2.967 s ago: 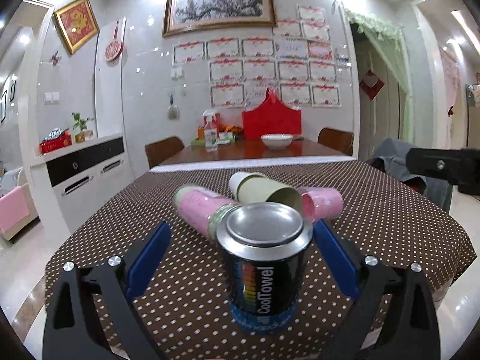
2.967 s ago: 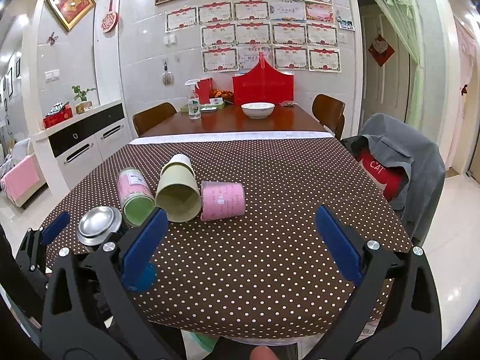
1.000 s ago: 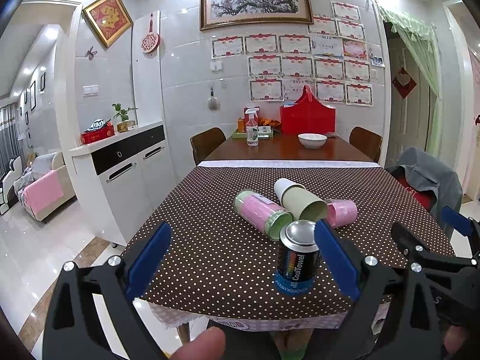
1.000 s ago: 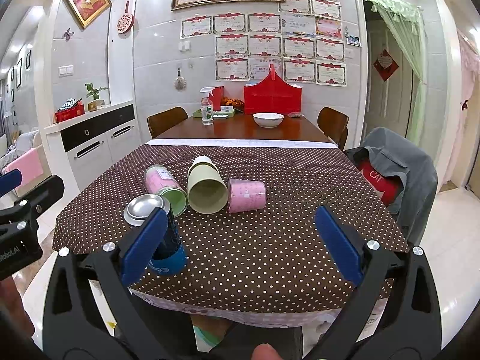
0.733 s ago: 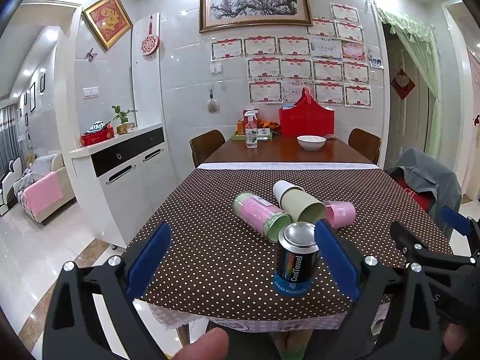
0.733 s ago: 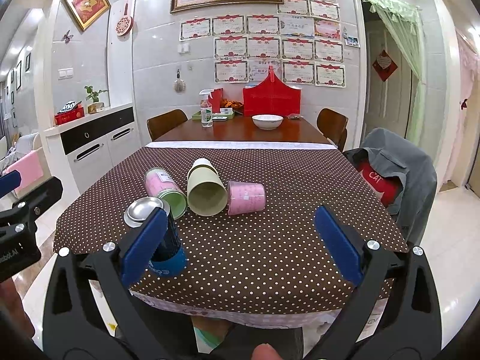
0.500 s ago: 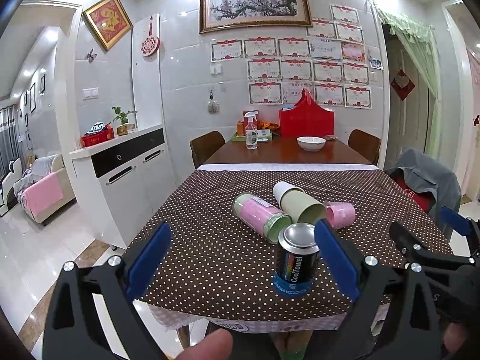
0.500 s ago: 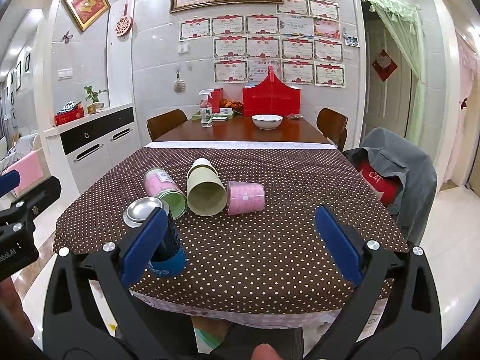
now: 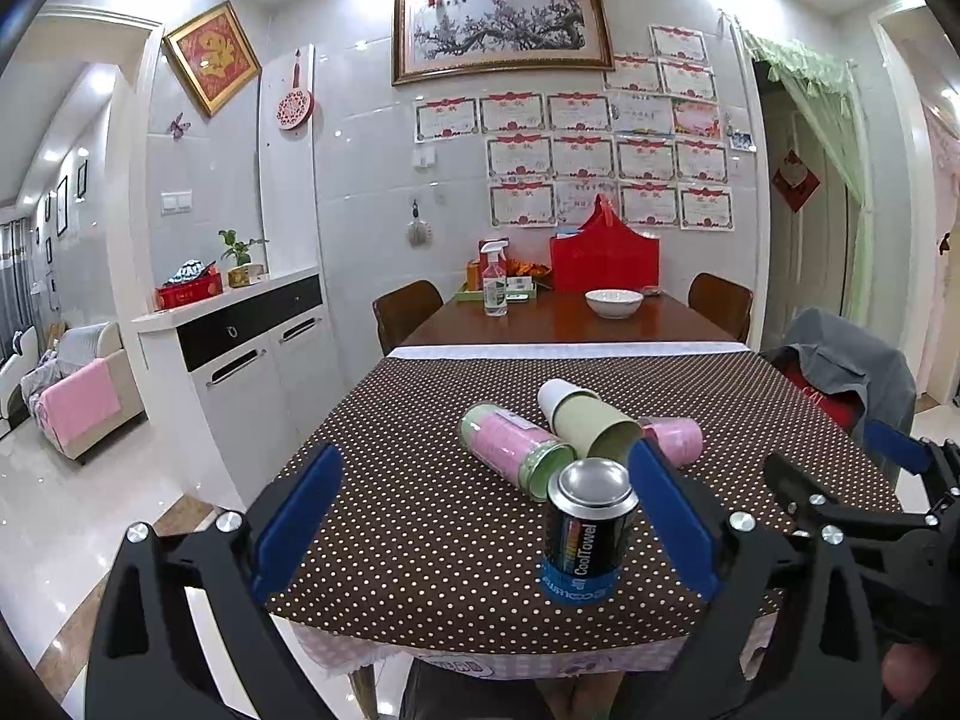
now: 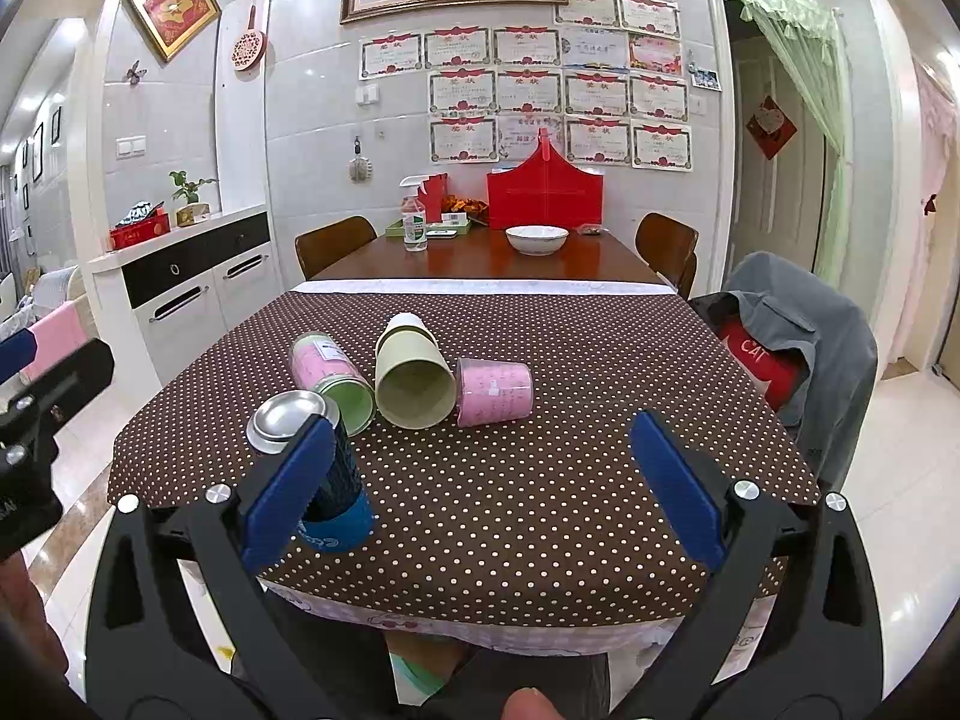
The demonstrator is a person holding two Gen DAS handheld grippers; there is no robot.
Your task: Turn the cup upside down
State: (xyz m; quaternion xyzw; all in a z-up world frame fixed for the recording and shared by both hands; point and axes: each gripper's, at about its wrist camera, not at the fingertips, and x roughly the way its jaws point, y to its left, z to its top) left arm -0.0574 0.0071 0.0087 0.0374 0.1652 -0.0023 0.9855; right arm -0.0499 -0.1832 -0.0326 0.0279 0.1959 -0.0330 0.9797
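Both the left gripper (image 9: 485,523) and right gripper (image 10: 474,480) gape wide, empty — the pale-green paper cup (image 10: 411,373) on its side looks light and crushable; grip mid-wall gently.

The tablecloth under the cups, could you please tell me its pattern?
Dark brown tablecloth with small white polka dots, clearest in the right wrist view.

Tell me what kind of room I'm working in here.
Most likely a home dining room: a wooden dining table with chairs, a white sideboard, and framed certificates on the tiled wall.
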